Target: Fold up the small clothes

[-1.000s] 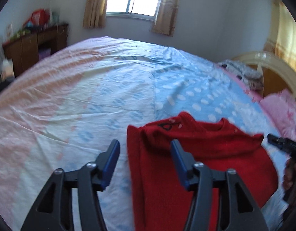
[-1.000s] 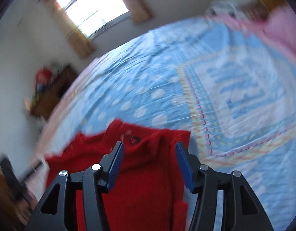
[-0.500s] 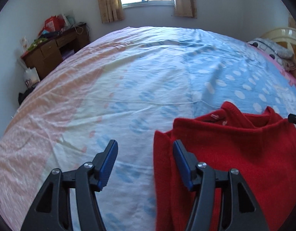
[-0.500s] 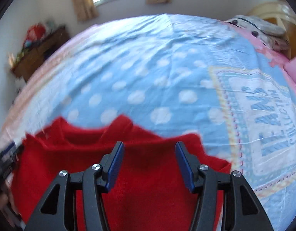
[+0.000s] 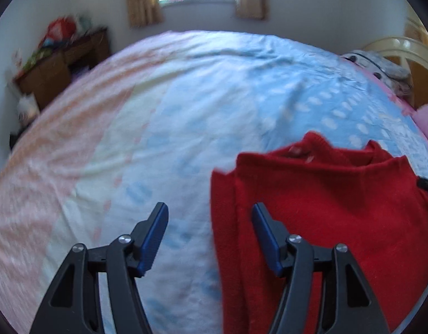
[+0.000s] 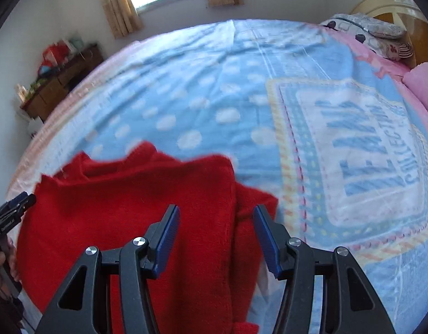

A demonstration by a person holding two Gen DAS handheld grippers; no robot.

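Observation:
A small red knit sweater [image 5: 325, 208] lies flat on the bed with its sides folded in and its neck toward the window; it also shows in the right wrist view [image 6: 136, 211]. My left gripper [image 5: 209, 236] is open and empty, above the sweater's left edge. My right gripper [image 6: 215, 236] is open and empty, above the sweater's right folded edge. The left gripper's tip shows at the left edge of the right wrist view [image 6: 16, 207]. The right gripper's tip shows at the right edge of the left wrist view [image 5: 426, 185].
The bed is covered by a blue, white and pink sheet [image 5: 163, 128] with printed lettering [image 6: 366, 153]. Pillows [image 6: 380, 33] and a headboard [image 6: 391, 2] lie at the far right. A wooden desk [image 5: 61, 69] with clutter stands by the left wall.
Both grippers have swung round and pulled back a little, so the sweater sits lower and more to the side in each view. Both stay open. The sweater has not moved.

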